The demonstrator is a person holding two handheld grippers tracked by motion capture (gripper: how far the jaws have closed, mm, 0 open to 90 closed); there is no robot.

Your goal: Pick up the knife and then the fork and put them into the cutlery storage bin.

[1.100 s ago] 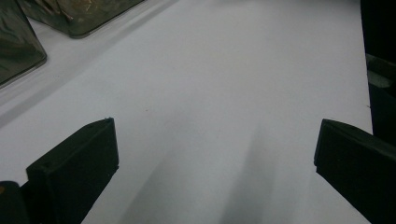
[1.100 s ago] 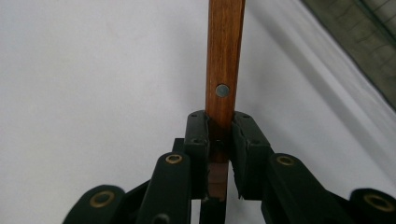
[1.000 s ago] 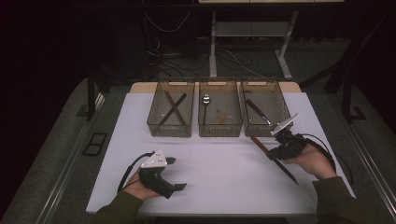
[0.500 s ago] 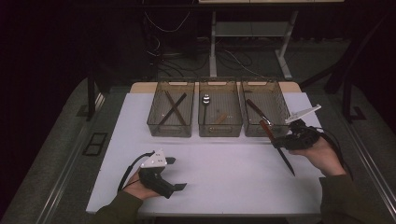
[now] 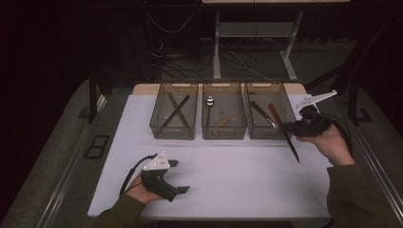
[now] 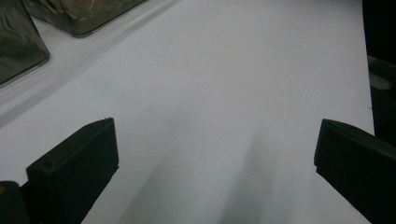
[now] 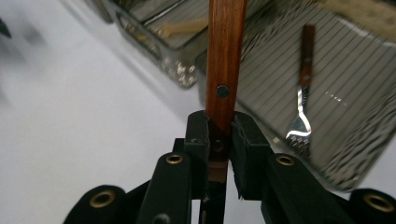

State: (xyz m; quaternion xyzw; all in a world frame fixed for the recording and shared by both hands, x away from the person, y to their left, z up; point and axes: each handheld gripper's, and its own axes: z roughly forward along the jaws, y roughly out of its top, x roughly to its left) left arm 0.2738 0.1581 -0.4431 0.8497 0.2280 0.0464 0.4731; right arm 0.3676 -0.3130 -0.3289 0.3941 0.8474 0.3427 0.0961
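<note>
My right gripper (image 5: pixel 286 127) is shut on a knife (image 5: pixel 276 116) with a reddish wooden handle, held in the air at the front right corner of the right bin (image 5: pixel 280 89). Its dark blade slants down toward the white table top (image 5: pixel 237 175). In the right gripper view the jaws (image 7: pixel 219 128) pinch the handle (image 7: pixel 225 56) just below a rivet, and a wooden-handled fork (image 7: pixel 301 112) lies in the bin beyond. My left gripper (image 5: pixel 178 176) rests on the table at the front left, open with nothing between its jaws (image 6: pixel 215 154).
Three clear bins stand in a row at the back of the table. The left bin (image 5: pixel 159 126) holds two crossed dark sticks (image 5: pixel 175 110), the middle bin (image 5: pixel 223 135) a spoon (image 5: pixel 209 102) and a wooden piece. Dark floor surrounds the table.
My right gripper has risen with the knife and moved right and back, from low over the table to the right bin's corner. The left gripper has stayed put.
</note>
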